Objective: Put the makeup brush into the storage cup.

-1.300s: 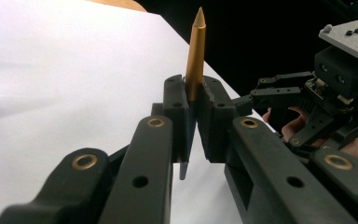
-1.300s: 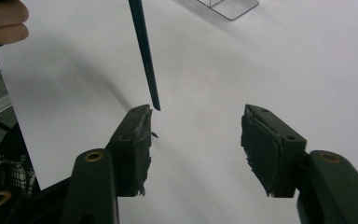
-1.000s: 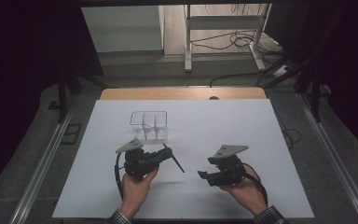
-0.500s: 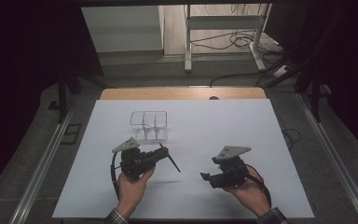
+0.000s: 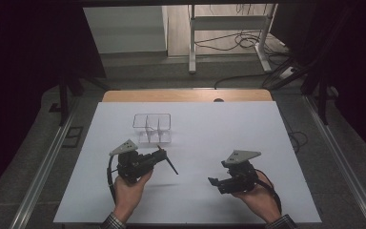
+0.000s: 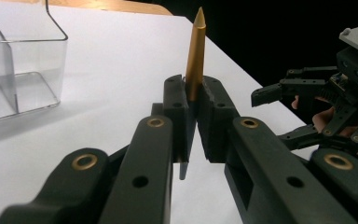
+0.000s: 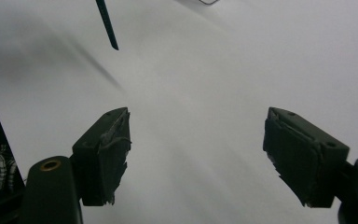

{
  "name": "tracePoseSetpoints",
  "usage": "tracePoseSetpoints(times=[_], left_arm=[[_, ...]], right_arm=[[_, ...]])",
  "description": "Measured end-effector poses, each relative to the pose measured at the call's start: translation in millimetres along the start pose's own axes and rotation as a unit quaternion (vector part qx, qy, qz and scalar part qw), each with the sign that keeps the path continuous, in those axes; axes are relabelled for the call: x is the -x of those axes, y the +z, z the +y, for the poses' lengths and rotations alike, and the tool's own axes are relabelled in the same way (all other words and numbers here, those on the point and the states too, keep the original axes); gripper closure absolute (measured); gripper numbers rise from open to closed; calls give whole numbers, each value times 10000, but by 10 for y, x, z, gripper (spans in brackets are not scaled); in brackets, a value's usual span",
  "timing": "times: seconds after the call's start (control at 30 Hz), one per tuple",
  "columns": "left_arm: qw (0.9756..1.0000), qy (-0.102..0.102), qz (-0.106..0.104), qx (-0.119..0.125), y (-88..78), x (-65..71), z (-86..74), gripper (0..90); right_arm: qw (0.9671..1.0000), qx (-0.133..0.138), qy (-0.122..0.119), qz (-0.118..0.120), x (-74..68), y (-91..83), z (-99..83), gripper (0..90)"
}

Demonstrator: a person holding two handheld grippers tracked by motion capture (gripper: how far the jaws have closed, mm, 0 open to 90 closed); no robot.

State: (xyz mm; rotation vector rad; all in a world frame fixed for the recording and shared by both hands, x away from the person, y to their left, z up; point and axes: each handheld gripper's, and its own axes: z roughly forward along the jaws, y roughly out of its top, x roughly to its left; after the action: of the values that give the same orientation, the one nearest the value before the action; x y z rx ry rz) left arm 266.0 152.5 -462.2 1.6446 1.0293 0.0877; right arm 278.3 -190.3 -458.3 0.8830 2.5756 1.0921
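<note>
The left claw (image 5: 163, 156) clamps a slim dark pen with a gold tip (image 6: 196, 51); the right claw (image 7: 196, 156), just opening, stands wide and empty above the white tabletop (image 5: 228, 129), dark room around.

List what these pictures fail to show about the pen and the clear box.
- Pen, left gripper view: its middle is hidden between the left tool's pads.
- Pen, right gripper view: only a dark end shows; the top edge cuts off the rest.
- Clear box, high view: too small to tell whether anything lies inside.
</note>
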Motion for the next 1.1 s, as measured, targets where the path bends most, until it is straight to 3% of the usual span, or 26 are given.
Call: tracePoseSetpoints(times=[1.1], left_arm=[[9974, 291, 648, -82, -257, -110, 44, 827]], right_arm=[[9998, -51, 56, -206, 70, -146, -162, 166]])
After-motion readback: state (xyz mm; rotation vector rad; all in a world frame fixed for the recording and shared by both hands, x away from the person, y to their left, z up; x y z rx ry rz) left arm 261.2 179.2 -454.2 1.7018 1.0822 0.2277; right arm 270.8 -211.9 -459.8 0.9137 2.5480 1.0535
